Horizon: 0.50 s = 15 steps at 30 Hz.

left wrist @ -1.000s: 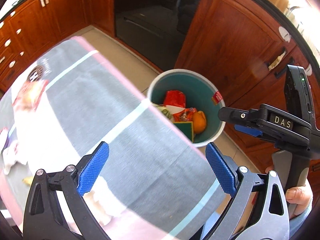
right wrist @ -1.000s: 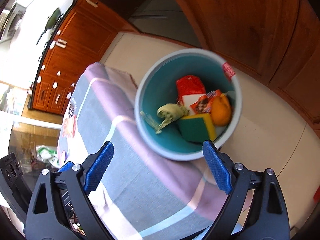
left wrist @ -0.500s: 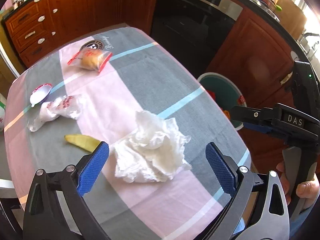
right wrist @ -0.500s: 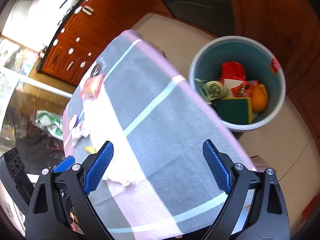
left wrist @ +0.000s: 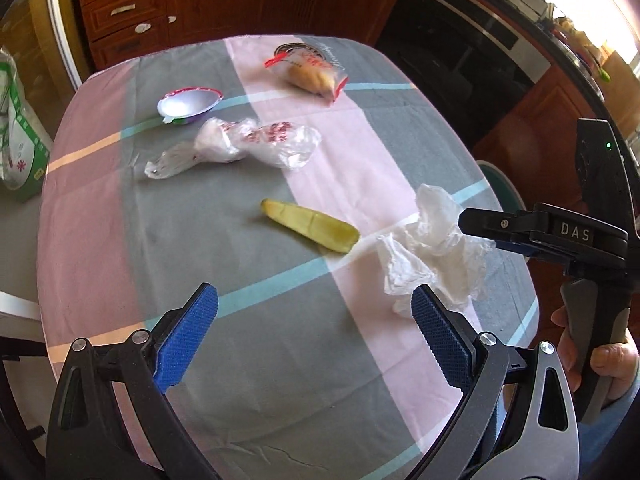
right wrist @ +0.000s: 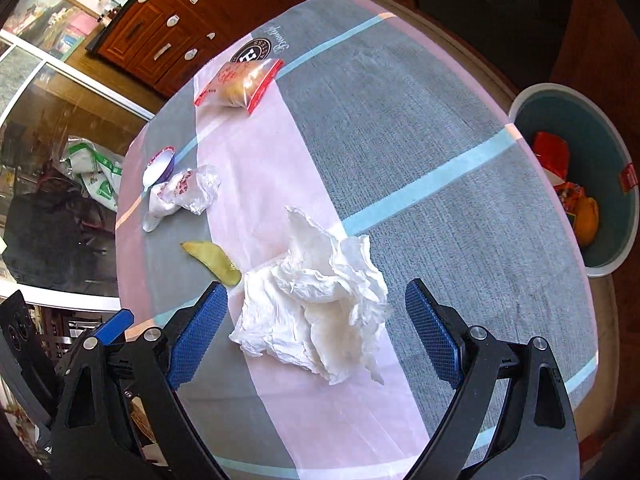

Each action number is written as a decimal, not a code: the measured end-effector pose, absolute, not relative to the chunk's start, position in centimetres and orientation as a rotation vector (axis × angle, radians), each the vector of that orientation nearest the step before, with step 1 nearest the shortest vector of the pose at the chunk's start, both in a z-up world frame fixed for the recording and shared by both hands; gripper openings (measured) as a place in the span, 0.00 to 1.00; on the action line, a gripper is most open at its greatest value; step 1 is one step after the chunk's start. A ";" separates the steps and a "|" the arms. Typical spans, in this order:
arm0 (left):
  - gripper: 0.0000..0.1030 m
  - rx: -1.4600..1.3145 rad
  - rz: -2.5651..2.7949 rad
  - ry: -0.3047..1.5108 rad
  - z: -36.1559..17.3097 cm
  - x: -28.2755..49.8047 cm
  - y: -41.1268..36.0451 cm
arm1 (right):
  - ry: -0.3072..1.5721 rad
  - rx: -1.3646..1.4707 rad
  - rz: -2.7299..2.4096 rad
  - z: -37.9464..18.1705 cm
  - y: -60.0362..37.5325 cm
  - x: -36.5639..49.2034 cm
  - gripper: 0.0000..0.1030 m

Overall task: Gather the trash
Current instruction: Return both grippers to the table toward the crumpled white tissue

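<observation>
A crumpled white tissue (right wrist: 316, 300) lies on the checked tablecloth (right wrist: 400, 128), right between the open fingers of my right gripper (right wrist: 316, 334); it also shows in the left wrist view (left wrist: 432, 252). A yellow peel (left wrist: 310, 230), a crumpled plastic bag (left wrist: 244, 146), a foil cup lid (left wrist: 188, 104) and a red-edged snack packet (left wrist: 310, 72) lie farther off. My left gripper (left wrist: 314, 338) is open and empty above the near cloth. The teal bin (right wrist: 608, 148) holds several pieces of trash beside the table.
Wooden cabinets (left wrist: 132, 8) and a dark oven (left wrist: 460, 52) stand behind the table. A green and white bag (left wrist: 16, 128) sits on the floor at the left. A hand holds the right gripper's handle (left wrist: 600, 320) at the right of the left wrist view.
Both grippers have swung away from the bin back over the table. The right gripper now stands over the white tissue; the left faces the peel and bag.
</observation>
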<state>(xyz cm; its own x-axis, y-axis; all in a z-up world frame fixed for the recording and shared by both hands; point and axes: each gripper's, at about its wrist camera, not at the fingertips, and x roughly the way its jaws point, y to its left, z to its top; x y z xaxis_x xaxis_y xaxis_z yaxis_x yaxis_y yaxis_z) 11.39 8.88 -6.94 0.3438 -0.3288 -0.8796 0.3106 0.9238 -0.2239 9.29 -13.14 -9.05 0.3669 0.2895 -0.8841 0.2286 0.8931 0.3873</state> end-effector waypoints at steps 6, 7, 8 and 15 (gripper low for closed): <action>0.95 -0.071 -0.400 1.183 -8.8 12.4 11.6 | 1.267 0.449 0.028 -11.2 -10.9 10.5 0.84; 0.95 -0.081 -0.399 1.189 -9.0 12.5 11.9 | 1.279 0.438 0.030 -11.5 -10.3 10.6 0.84; 0.95 -0.090 -0.399 1.194 -9.3 12.7 12.3 | 1.288 0.428 0.034 -11.7 -9.8 10.7 0.84; 0.95 -0.129 -0.396 1.220 -10.5 13.4 13.7 | 1.316 0.271 0.047 -13.0 -5.3 10.3 0.84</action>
